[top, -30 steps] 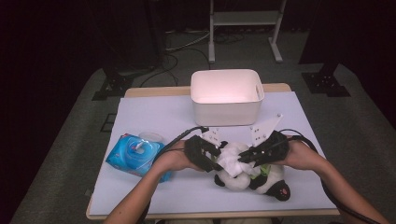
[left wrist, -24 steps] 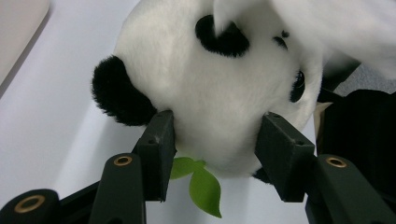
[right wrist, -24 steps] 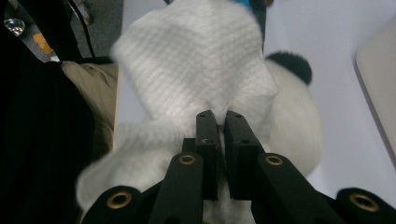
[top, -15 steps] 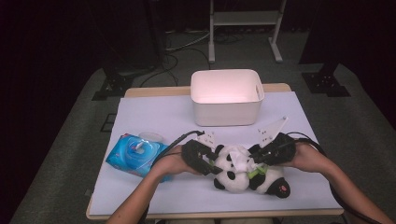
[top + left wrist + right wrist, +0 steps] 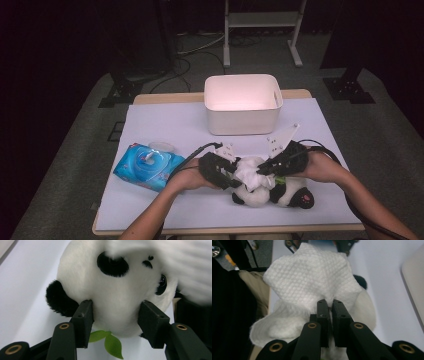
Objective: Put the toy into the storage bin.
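White table (image 5: pixel 165 125): left gripper (image 5: pixel 226 172) clamps panda (image 5: pixel 112 290); right gripper (image 5: pixel 270 167) pinches wipe (image 5: pixel 312 277).

Dark room, grey carpet floor (image 5: pixel 75 145), wooden bench (image 5: pixel 165 98) under a pale lilac mat (image 5: pixel 165 125), white metal stand (image 5: pixel 262 20) behind, black cables (image 5: pixel 187 50) on the floor.

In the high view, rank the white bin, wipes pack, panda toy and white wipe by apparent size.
1. white bin
2. panda toy and wipes pack: look alike, unranked
3. white wipe
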Tool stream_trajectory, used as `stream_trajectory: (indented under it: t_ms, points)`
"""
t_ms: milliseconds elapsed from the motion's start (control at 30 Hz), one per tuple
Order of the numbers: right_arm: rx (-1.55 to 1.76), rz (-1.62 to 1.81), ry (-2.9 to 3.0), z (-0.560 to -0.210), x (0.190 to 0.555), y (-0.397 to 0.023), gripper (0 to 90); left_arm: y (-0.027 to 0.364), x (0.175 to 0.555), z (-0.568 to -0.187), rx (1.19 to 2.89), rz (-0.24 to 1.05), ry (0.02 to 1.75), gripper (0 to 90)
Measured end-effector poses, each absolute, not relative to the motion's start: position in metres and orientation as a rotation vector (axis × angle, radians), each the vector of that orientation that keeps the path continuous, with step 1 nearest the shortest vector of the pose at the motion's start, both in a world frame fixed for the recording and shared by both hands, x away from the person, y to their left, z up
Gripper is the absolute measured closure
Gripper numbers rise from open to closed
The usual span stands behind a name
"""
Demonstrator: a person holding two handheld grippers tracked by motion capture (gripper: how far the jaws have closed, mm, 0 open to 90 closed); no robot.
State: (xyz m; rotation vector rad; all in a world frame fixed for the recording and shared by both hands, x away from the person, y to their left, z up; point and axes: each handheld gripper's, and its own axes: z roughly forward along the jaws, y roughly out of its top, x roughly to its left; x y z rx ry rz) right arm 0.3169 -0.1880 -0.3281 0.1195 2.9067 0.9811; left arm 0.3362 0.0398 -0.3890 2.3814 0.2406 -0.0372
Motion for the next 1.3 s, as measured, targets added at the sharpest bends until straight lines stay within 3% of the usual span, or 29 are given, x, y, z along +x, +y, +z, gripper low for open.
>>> stream_trajectory:
  t_ms: [233,500,633,1300]
  points:
    - [0.018,0.851,2.933,-0.335,0.300,-0.171,84.1,0.033,0.336,-0.389,2.387,-0.019,0.224,45.9]
    - [0.106,0.816,2.935,-0.336,0.300,-0.199,84.2,0.039,0.339,-0.390,2.363,-0.024,0.229,44.1]
    - [0.137,0.841,2.930,-0.338,0.299,-0.206,84.2,0.038,0.340,-0.388,2.363,-0.034,0.219,47.4]
    - [0.012,0.869,2.941,-0.350,0.292,-0.170,84.5,0.032,0.342,-0.391,2.335,-0.073,0.249,50.9]
